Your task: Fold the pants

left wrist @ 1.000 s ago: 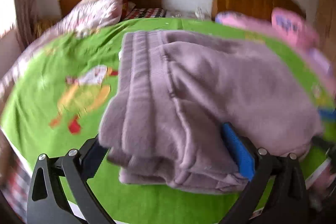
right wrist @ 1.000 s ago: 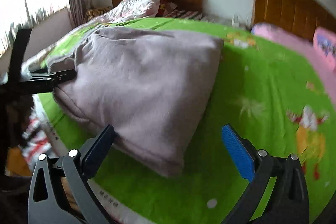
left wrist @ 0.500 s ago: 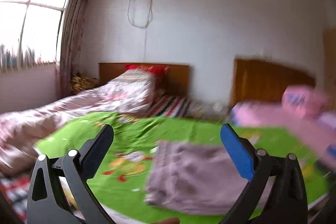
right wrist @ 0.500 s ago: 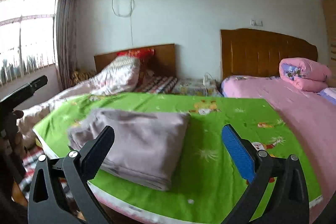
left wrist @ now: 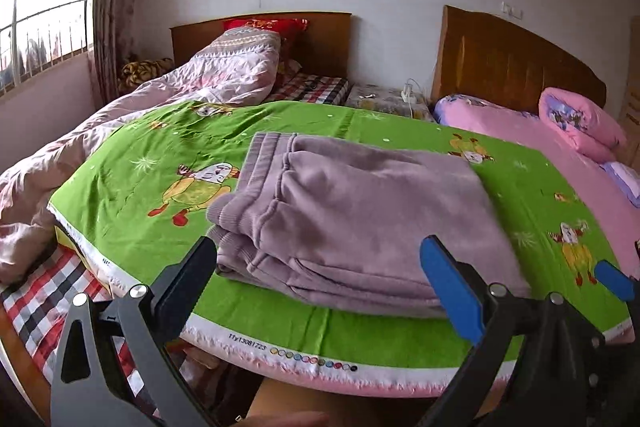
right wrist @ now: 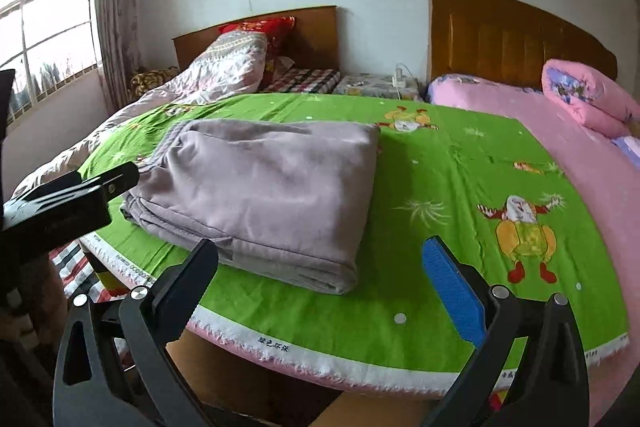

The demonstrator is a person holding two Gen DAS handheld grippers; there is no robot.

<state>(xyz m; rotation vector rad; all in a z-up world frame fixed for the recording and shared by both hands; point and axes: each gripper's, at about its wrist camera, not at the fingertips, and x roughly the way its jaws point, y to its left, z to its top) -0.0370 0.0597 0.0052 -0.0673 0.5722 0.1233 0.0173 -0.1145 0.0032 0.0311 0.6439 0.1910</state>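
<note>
The mauve pants (left wrist: 352, 219) lie folded into a thick rectangle on the green cartoon cloth (left wrist: 160, 155), waistband toward the far left. My left gripper (left wrist: 320, 279) hovers open in front of the stack's near edge, touching nothing. In the right wrist view the same pants (right wrist: 264, 187) rest left of centre on the cloth (right wrist: 480, 187). My right gripper (right wrist: 324, 279) is open and empty, held back from the stack's near right corner. The left gripper's body (right wrist: 60, 203) shows at that view's left edge.
The cloth's white fringed edge (left wrist: 304, 351) hangs over the table's front. A bed with a pale quilt (left wrist: 168, 95) lies behind left, a pink bed (left wrist: 520, 131) with a rolled pink quilt (left wrist: 580, 123) behind right. A checked sheet (left wrist: 36, 299) sits low left.
Both grippers have drawn back from the pants and let them lie; one second ago the left fingers sat around the stack's near edge. The views tilted up, then back down.
</note>
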